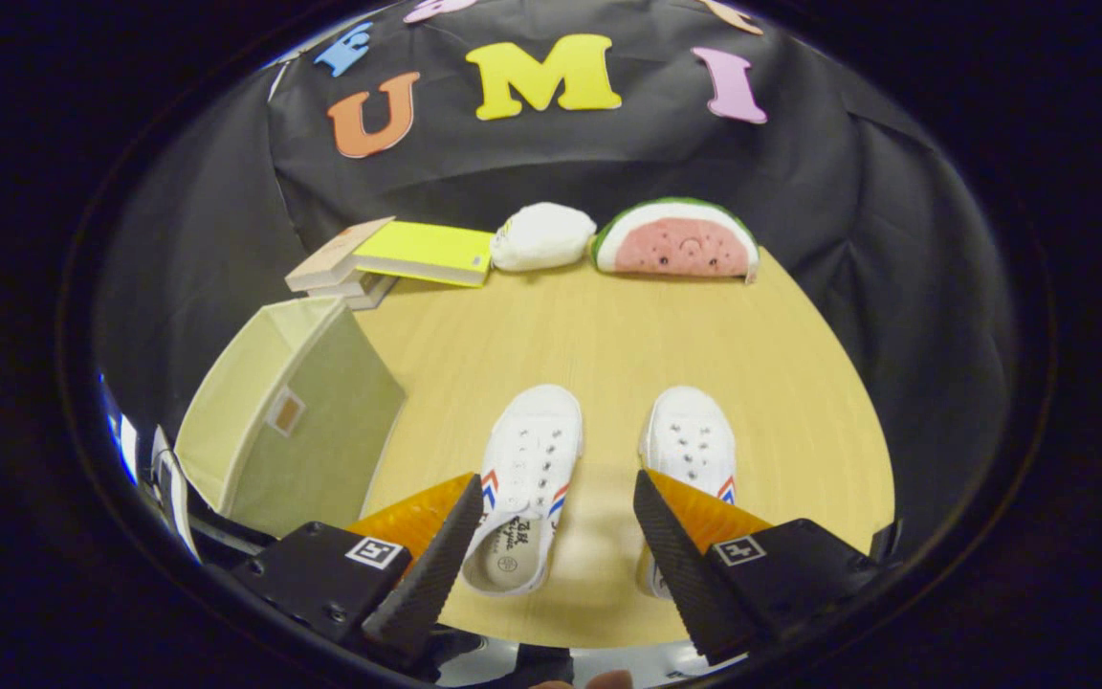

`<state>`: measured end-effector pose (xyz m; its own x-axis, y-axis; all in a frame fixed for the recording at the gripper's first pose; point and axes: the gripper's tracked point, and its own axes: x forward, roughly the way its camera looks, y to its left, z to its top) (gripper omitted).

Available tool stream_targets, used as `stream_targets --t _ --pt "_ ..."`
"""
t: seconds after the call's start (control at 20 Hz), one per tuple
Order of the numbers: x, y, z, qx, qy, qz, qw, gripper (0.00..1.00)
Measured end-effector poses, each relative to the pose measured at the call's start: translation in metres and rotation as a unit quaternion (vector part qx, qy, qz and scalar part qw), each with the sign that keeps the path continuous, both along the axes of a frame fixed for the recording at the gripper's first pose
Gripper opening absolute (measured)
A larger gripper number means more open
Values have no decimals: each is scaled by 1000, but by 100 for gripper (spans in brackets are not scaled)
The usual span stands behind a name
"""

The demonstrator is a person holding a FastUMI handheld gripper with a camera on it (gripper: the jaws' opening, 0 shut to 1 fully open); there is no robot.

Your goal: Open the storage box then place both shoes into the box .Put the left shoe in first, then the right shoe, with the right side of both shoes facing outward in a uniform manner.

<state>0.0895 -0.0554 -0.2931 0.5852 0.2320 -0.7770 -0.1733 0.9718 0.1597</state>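
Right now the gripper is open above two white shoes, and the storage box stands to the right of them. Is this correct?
Not quite. In the gripper view the storage box stands to the left of the two white shoes, not the right. The gripper is indeed open above them.

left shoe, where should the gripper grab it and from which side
Grip the left shoe across its heel collar, coming down from above and behind. It lies flat, toe pointing away, with the open heel nearest the open gripper, so one finger could slip inside the opening and one outside, probably a firm pinch.
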Motion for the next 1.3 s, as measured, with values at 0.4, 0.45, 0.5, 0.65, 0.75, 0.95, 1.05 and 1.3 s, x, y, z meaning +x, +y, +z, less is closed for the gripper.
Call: stream_targets --t 0.4,0.45,0.5,0.65,0.75,0.95,1.05,1.3 --pt "-1 6 -58 12 108 3 994 100" --pt "0 7 -62 15 119 -1 993 100" --pt "2 7 -65 19 127 -4 992 99" --pt "5 9 -73 16 156 -9 988 89" --pt "5 14 -73 23 169 -4 985 77" --pt "3 27 -77 46 193 4 980 41" --pt "2 29 -75 54 194 0 979 21" --pt "-6 35 -66 84 201 -12 976 6"
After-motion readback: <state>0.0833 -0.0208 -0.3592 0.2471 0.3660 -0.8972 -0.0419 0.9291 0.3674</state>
